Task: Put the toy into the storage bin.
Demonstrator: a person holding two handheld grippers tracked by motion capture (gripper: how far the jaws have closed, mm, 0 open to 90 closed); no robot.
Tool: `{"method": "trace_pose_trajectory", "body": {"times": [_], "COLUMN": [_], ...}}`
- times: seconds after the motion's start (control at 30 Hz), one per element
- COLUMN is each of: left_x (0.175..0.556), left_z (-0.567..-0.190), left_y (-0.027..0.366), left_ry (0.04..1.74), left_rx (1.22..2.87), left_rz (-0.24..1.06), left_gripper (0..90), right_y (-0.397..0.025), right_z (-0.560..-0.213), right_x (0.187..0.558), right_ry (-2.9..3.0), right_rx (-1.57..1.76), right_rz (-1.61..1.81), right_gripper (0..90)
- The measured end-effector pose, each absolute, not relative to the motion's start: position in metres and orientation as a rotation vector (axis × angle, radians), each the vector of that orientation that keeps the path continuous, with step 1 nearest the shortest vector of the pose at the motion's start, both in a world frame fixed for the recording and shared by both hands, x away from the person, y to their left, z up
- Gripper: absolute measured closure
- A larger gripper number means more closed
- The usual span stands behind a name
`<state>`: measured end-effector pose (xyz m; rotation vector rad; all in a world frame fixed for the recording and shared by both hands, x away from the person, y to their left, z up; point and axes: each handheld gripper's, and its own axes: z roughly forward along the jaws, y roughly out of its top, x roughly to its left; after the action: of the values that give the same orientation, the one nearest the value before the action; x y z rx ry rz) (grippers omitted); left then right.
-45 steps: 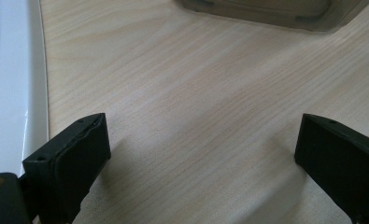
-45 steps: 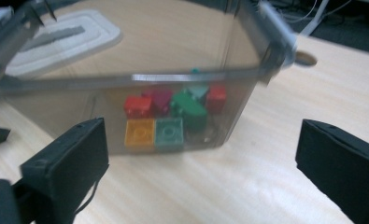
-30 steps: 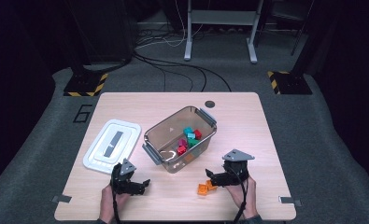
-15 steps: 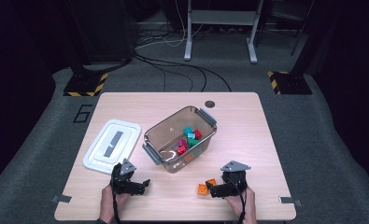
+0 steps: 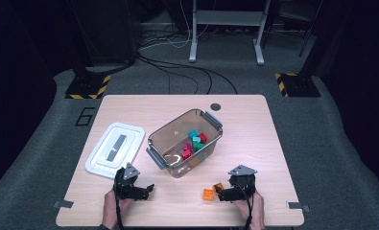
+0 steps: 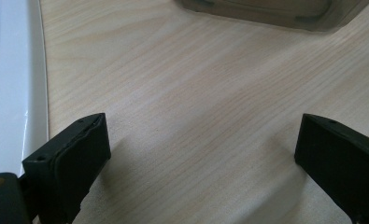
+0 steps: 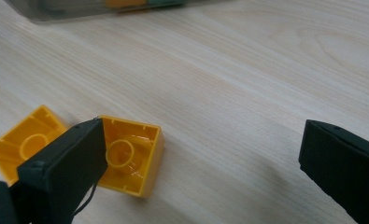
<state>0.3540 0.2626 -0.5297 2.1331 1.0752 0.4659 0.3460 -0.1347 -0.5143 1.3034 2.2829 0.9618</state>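
High view, right tool [image 5: 224, 193]: spread, low over the tabletop [image 5: 273, 143]; it has drawn back toward the person's edge since 1 s ago.
High view, blocks: 2 orange blocks lie on the tabletop, the near block [image 5: 219, 187] at the tool's tip, the far block [image 5: 208, 194] just to its left; both sit roughly where they did 1 s ago.
High view, bin [image 5: 184, 143]: open, ahead and left of the right tool, holding red, teal and green blocks; its white lid [image 5: 115, 149] lies ahead of the left tool [image 5: 146, 189].
Left tool view: jaws spread over bare wood, pinching nothing, lid edge at left.
Right tool view: jaws wide apart; the near block [image 7: 131, 161], hollow side up, lies against the left jaw, the far block [image 7: 25, 140] beyond it.
Meaning: the retreat looks like lining up; no block is gripped yet, so both remain to go into the bin.
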Motion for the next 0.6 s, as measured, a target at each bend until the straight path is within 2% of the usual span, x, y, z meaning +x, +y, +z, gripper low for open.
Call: {"method": "trace_pose_trajectory", "body": {"times": [0.6], "left_x": [0.354], "left_z": [-0.53], "left_y": [0.263], "left_ry": [1.075], "left_rx": [2.133], "left_rz": [0.468], "left_gripper": [3.2], "right_y": [-0.143], "right_z": [-0.509], "right_x": [0.362], "right_ry": [2.2], "right_rx": [1.334], "right_rz": [1.014], "right_gripper": [1.0]}}
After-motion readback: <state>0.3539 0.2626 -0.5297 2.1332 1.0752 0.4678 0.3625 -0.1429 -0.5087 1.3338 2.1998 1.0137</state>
